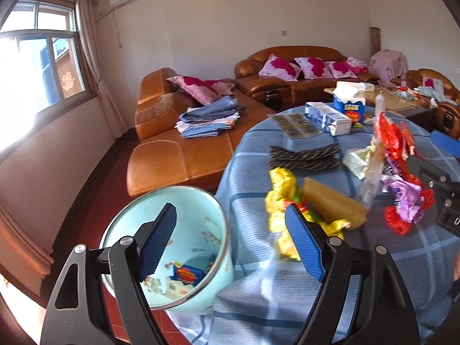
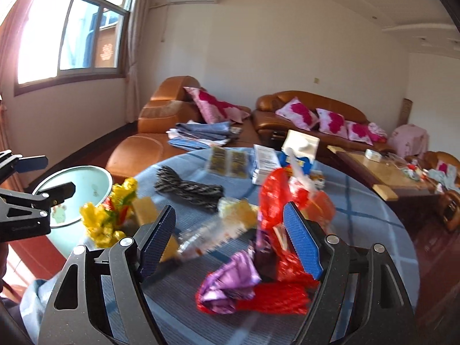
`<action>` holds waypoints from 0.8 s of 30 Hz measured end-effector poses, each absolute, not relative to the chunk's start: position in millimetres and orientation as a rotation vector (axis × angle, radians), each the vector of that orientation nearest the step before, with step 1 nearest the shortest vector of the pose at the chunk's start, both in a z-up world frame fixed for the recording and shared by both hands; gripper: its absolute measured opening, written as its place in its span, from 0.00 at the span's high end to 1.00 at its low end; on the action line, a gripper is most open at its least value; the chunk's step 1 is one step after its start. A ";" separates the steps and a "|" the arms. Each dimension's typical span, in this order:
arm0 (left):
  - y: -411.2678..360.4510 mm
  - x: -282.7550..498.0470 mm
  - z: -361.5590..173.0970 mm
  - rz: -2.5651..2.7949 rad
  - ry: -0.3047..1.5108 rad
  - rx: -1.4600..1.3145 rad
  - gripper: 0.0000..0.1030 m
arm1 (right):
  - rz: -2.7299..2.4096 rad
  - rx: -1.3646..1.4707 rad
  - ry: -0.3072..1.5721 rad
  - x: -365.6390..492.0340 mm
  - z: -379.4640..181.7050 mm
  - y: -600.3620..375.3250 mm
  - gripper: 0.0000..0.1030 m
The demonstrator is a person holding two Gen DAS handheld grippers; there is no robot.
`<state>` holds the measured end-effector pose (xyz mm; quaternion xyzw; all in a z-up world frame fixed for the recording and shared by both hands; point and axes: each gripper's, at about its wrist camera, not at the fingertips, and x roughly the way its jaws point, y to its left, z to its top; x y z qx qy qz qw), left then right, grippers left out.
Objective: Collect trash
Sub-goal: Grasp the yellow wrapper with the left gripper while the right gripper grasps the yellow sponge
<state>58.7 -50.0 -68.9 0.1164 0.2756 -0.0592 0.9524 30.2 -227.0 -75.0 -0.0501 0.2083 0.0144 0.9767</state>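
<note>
Left gripper – jaws spread, nothing held, above the pale blue bin at the table edge. Right gripper – spread, over red and purple wrappers. Beyond: yellow wrapper, clear plastic bottle, brown sofa.

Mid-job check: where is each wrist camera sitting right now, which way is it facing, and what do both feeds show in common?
Left wrist: over the table's near-left edge, facing the sofas; open left tool frames the light-blue bin and yellow wrapper; the right tool shows at the right edge.
Right wrist: over the table's near side, facing sofas and window; open right tool straddles red wrappers and purple wrapper; the left tool shows at left.
Shared: bin, yellow wrapper, red wrappers, blue checked tablecloth.
</note>
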 end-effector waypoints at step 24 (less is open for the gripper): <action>-60.7 59.4 -81.4 -0.253 0.591 0.206 0.86 | 0.252 -0.184 0.513 56.8 -93.9 -171.0 0.46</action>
